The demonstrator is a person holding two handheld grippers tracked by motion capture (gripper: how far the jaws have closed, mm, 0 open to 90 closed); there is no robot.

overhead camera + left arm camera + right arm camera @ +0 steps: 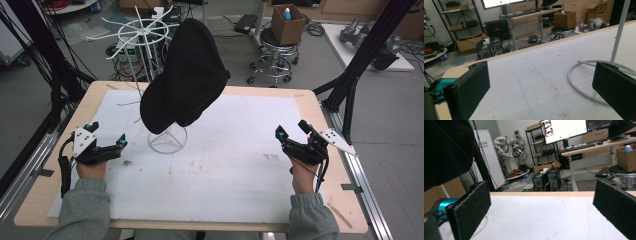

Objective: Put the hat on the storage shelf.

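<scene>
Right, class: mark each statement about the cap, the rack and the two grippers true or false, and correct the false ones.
1. The black cap hangs on the white rack. True.
2. The left gripper is shut on the rack's base. False: its jaws stand open, holding nothing, beside the base ring.
3. The right gripper is open. True: its jaws stand wide apart over the white mat.
4. The cap lies flat on the mat. False: it is up on the rack, above the mat.
5. The rack stands nearer the left gripper than the right one. True.
6. A cardboard box sits on the table. False: it rests on a stool beyond the table.
</scene>
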